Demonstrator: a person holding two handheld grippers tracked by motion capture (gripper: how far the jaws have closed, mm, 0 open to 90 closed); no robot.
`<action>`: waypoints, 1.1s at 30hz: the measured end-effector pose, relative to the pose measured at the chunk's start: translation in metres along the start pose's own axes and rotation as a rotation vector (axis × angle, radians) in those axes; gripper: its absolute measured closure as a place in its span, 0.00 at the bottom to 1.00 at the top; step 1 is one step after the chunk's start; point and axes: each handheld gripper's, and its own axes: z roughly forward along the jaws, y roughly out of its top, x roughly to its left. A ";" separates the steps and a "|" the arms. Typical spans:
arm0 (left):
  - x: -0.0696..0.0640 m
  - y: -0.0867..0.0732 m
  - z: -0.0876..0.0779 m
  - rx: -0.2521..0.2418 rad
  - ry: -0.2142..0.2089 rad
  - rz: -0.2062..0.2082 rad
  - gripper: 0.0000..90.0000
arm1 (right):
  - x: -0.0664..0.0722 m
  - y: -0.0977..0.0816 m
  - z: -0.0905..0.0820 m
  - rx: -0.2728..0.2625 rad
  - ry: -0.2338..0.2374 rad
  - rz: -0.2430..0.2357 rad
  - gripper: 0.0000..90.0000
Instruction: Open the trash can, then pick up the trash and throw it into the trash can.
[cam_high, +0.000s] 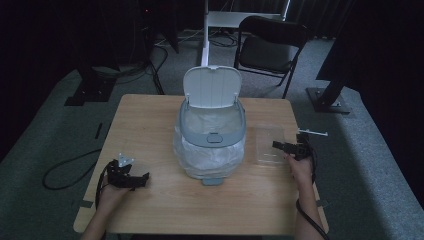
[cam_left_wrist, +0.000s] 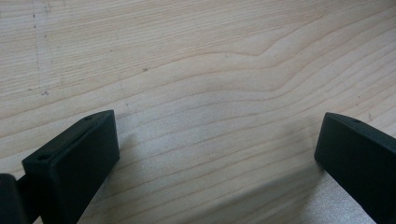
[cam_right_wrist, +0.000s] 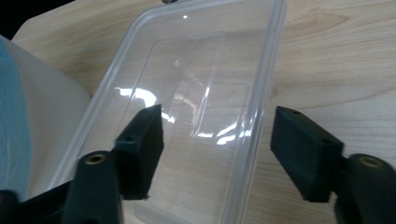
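Wooden table (cam_high: 150, 125), right claw (cam_right_wrist: 215, 149) seemingly unclamped astride clear tray's (cam_right_wrist: 196, 70) rim, left claw (cam_left_wrist: 215, 158) wide.

I see a clear plastic container (cam_high: 270, 145), rectangular and shallow with rounded corners, lying flat and empty on the wooden tabletop right of centre in the high view, just beside the lined bin.
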 end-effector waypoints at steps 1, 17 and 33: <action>0.000 0.000 0.000 0.000 0.000 0.000 0.01 | 0.000 0.001 -0.001 -0.002 -0.001 0.008 0.44; 0.000 0.000 0.000 0.000 -0.001 0.001 0.01 | 0.005 0.006 -0.017 -0.042 0.078 0.019 0.85; 0.000 0.000 0.000 -0.001 -0.002 0.002 0.01 | 0.037 0.006 -0.042 -0.160 0.131 -0.054 0.95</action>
